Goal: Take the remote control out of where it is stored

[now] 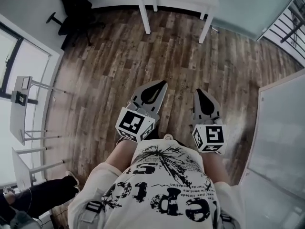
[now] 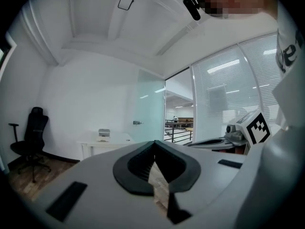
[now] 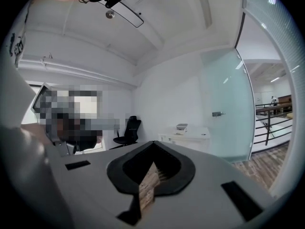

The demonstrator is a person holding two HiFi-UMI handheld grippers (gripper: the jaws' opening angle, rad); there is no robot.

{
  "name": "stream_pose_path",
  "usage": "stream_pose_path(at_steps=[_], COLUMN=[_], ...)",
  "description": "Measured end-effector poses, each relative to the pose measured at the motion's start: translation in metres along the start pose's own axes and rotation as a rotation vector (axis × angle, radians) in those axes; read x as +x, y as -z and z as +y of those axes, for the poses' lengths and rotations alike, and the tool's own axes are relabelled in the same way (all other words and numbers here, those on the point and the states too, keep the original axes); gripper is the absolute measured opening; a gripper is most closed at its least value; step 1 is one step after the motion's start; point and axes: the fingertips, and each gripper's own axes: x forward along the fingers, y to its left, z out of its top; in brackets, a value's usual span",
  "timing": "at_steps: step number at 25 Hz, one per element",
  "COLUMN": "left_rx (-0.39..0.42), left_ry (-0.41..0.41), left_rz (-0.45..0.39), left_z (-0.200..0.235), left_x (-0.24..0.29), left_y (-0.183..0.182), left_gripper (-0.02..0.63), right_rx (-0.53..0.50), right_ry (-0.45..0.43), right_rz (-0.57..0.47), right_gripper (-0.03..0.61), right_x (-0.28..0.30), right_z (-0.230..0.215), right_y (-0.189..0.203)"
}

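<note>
Floor (image 1: 119,56): wood-look planks, mixed brown tones, matte, running up to the desk. Desk (image 1: 190,1): white, flat rectangular top on square white legs, against the far wall. Office chair (image 1: 71,6): black, padded, star base, just left of the desk. Small grey boxy item (image 2: 104,134) sits on the desk top, too small to identify. Remote control: can't make it out in any view, so no position relative to the desk.

Both claws are held low in front of the person's torso, well short of the desk, over the floor, tips aimed toward it and converging slightly.
- Left claw (image 1: 163,82): grey plastic shell tapering to a point, black ribbed pads. Jaws fully together, nothing between them.
- Right claw (image 1: 197,91): same build, closed tip to tip, holding nothing.
- Each has a black-and-white marker cube at its rear, nearest the torso.
</note>
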Motion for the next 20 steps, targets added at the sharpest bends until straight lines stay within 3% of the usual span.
stream_pose_path(at_steps=[4,8,20], left_rx=[0.032,0.000,-0.059], left_ry=[0.057,0.106,0.221], left_rz=[0.019,0.024,0.020], left_z=[0.008,0.040,0.211], left_x=[0.036,0.074,0.187], left_y=[0.004,0.010,-0.017], left_gripper=[0.008,0.008,0.008], right_rx=[0.030,0.035,0.011], right_ry=[0.064,0.116,0.193], right_rz=[-0.006,0.003,0.012], right_gripper=[-0.005,-0.005,-0.005], right_x=[0.015,0.049,0.243], right_z=[-0.029,-0.046,-0.071], right_y=[0.001,0.003,-0.042])
